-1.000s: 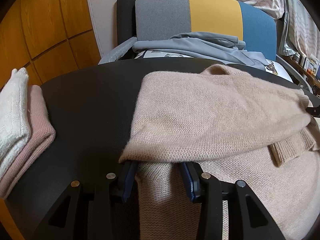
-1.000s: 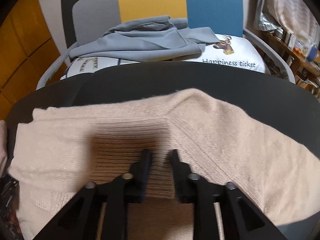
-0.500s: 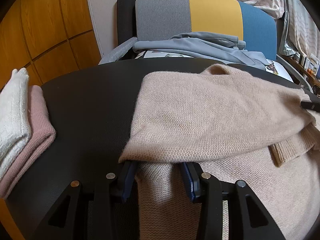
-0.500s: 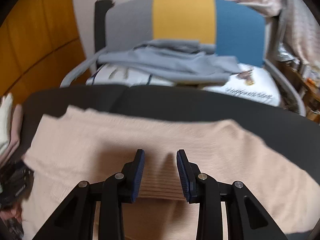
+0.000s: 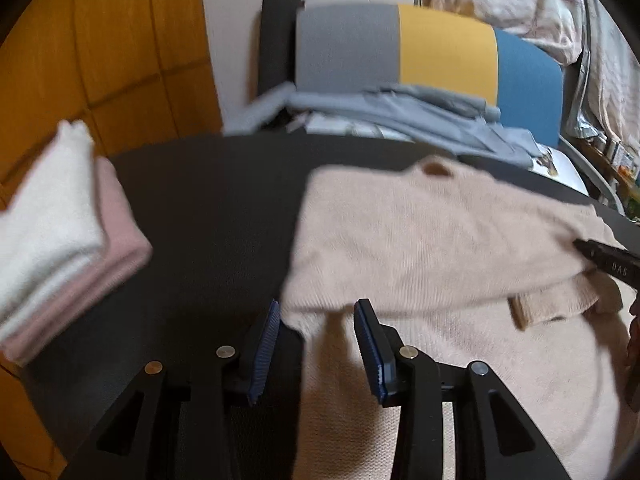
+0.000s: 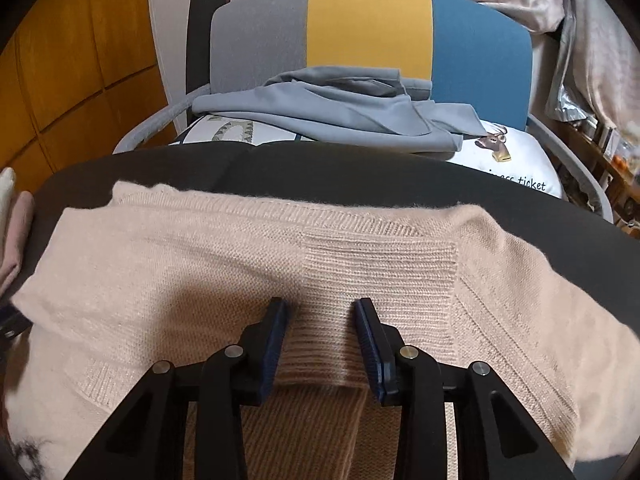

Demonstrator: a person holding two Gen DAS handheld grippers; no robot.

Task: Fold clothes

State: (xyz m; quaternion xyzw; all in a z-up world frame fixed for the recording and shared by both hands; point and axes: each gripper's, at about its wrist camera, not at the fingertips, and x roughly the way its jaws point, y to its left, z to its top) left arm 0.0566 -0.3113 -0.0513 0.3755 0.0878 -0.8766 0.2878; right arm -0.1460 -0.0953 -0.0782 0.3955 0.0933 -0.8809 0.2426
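Beige sweater (image 5: 440, 240) lies folded across the bench (image 5: 220, 208). Left tool (image 5: 316, 320) closing, its pads clear of the sweater's near-left corner; right tool (image 6: 320, 320) opening over the ribbed cuff (image 6: 380, 272).

black table (image 5: 208, 216), beige sweater (image 5: 440, 248), folded knits (image 5: 60, 232)

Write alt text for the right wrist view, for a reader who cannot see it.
A beige knitted sweater lies spread on a dark table, and the right tool sits over its ribbed band, jaws opening, pads apart with knit between them. Behind the table stands a grey, yellow and blue chair holding a grey garment on a white printed cushion.
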